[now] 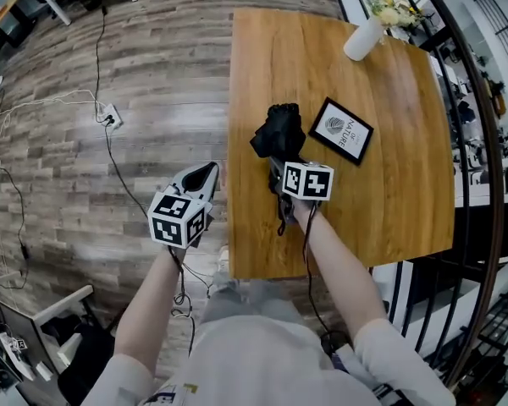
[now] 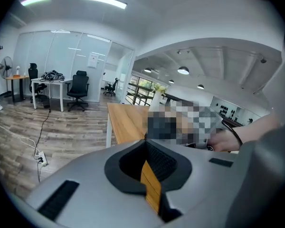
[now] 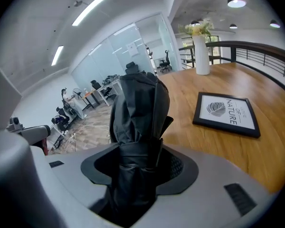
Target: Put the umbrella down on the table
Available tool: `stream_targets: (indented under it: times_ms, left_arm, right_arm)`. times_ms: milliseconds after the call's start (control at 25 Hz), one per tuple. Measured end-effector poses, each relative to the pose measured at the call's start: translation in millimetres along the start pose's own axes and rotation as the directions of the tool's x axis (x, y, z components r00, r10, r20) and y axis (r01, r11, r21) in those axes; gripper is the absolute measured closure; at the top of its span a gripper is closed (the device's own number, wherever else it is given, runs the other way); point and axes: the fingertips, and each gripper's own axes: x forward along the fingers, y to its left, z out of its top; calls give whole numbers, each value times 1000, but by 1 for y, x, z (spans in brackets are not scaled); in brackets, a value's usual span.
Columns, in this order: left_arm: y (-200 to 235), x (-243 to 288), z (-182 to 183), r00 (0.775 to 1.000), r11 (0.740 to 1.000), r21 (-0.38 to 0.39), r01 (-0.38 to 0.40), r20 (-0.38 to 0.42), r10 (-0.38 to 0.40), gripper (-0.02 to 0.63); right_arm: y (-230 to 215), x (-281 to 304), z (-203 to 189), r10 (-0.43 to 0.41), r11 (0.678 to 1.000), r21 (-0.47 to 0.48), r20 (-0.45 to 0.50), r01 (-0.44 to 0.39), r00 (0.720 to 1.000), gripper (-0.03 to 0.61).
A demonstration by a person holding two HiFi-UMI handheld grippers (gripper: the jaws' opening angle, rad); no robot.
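Observation:
A folded black umbrella [image 1: 278,134] hangs just above the near left part of the wooden table [image 1: 389,142]. My right gripper [image 1: 278,169] is shut on its lower part. In the right gripper view the umbrella [image 3: 140,108] stands up between the jaws of that gripper [image 3: 137,151], tilted over the table [image 3: 204,141]. My left gripper [image 1: 205,176] hangs over the floor just left of the table's edge, its jaws together with nothing in them. In the left gripper view the tips of this gripper [image 2: 145,144] meet, with the table [image 2: 121,122] ahead.
A black-framed picture [image 1: 341,130] lies on the table right of the umbrella, also in the right gripper view [image 3: 226,113]. A white vase with flowers [image 1: 364,36] stands at the far edge. A dark railing [image 1: 483,142] runs along the right. Cables and a power strip [image 1: 110,117] lie on the floor.

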Motion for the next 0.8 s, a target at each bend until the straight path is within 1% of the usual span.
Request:
stream_targets:
  times_ms: [120,200,360,520,640,720,800]
  left_arm:
    - [1,2,-13,1000,999,-38,1,-20,-2,597]
    - [1,1,-22,999,999,-48,0,-37,-2,597]
    - [-2,-4,-36,998,999,-39,3,-69,-6,597]
    - [-7,-5,-46,996,999,-40,6,-84,-10,597]
    - [-7,-4,-45,997,999,-40,3,-83,-7,597]
    - [-8,-5,-40,997,999,-33,4,-75,-6,597]
    - [-9,-7,-32,998,1000,-23,3,-62,-4,597]
  right_arm:
    - [-8,12,-17,-19,1000,3,-51,19,999,336]
    - [-10,19,-28,-26,1000,7,-79,27,997,336]
    - [-11,27,-46,-33,999,15,-120,35,992,331]
    - [-17,35,-61,-32,999,6,-162,33,986,318]
    - [-17,35,-58,-28,1000,-12,-181,27,983,305]
    - [-14,28,-47,-30,999,-33,-163,25,986,302]
    - [-10,18,-32,-17,999,-43,-125,12,992,314]
